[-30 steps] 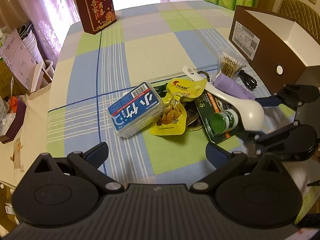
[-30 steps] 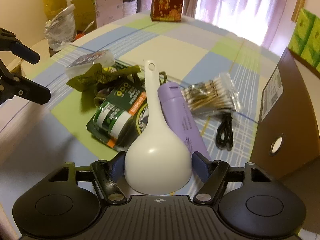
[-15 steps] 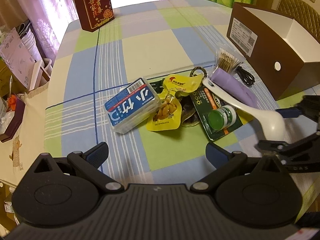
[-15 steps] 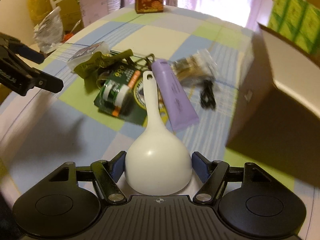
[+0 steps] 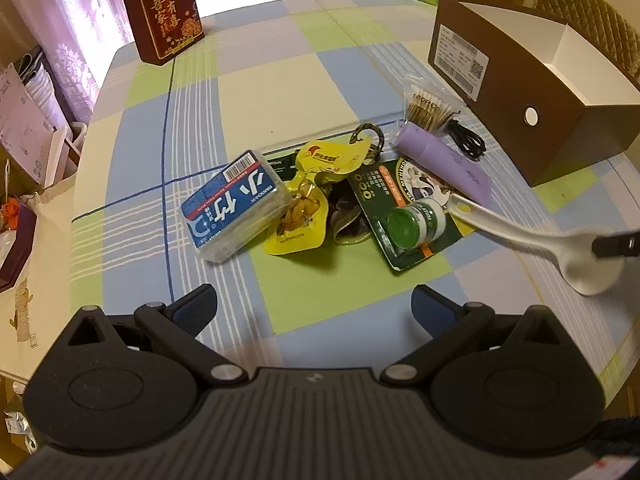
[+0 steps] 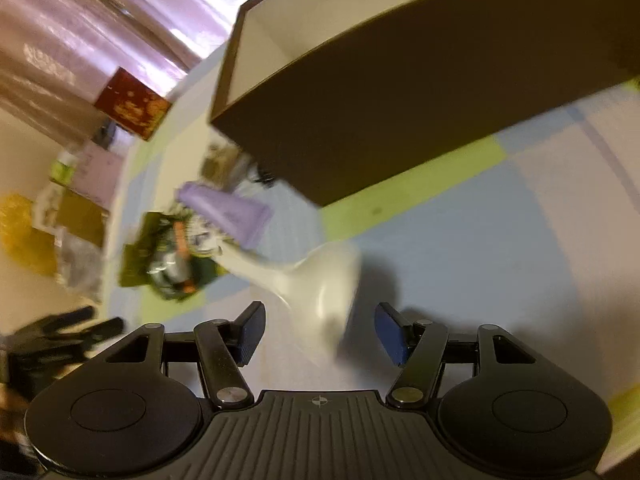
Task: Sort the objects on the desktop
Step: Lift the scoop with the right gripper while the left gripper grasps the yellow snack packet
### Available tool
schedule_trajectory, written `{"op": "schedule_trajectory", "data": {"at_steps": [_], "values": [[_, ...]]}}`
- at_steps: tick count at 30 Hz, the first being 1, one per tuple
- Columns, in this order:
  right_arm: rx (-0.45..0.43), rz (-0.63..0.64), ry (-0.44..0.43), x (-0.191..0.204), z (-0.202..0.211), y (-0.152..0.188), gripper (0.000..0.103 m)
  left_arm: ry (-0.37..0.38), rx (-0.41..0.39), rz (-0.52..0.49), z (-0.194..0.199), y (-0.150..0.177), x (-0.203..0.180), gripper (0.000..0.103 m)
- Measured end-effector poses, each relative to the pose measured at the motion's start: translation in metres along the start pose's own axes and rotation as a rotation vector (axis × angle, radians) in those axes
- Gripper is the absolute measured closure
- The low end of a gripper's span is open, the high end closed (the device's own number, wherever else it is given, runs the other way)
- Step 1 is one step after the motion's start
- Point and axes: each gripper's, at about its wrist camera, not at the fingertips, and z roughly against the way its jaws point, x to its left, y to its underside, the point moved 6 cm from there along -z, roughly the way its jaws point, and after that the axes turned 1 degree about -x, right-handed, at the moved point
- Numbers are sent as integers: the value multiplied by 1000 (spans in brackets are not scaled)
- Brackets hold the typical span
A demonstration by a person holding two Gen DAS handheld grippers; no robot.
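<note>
A white spoon [image 5: 532, 240] lies tilted at the right, its handle over the green card with a green-capped jar [image 5: 416, 222]; in the blurred right wrist view the white spoon [image 6: 316, 276] sits between my right gripper's [image 6: 320, 330] open fingers, apart from both pads. One right finger tip [image 5: 616, 243] touches the spoon bowl in the left wrist view. My left gripper [image 5: 314, 306] is open and empty above the cloth, near the pile: blue tissue pack [image 5: 236, 204], yellow snack pouch [image 5: 308, 204], purple tube [image 5: 444, 164], cotton swabs [image 5: 428, 106], black cable [image 5: 466, 142].
An open brown box [image 5: 532, 116] with a white inside stands at the right; it fills the top of the right wrist view [image 6: 400, 112]. A red gift bag [image 5: 168, 12] stands at the table's far left. Clutter sits beyond the left table edge.
My right gripper has opened and let go of the white spoon after carrying it right towards the brown box, and has rolled sideways. The left gripper stays open, drifting slightly.
</note>
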Motion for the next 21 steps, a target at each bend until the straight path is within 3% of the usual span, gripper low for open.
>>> {"op": "schedule_trajectory", "data": {"at_steps": [3, 5, 11, 13, 15, 17, 21], "values": [[-22, 160, 43, 11, -4, -1, 45, 2, 1, -2, 0, 1, -2, 1], [-24, 171, 76, 7, -9, -4, 47, 2, 2, -2, 0, 2, -3, 1], [-49, -97, -47, -18, -9, -4, 47, -15, 0, 22, 5, 6, 1, 1], [-37, -70, -14, -19, -17, -6, 56, -27, 4, 36, 5, 9, 4, 1], [-29, -49, 10, -19, -28, -8, 89, -35, 12, 48, 4, 11, 7, 1], [-64, -91, 4, -24, -34, -12, 97, -38, 18, 52, 3, 13, 8, 1], [-66, -179, -25, -28, -38, -17, 101, -37, 17, 48, 4, 13, 6, 1]]}}
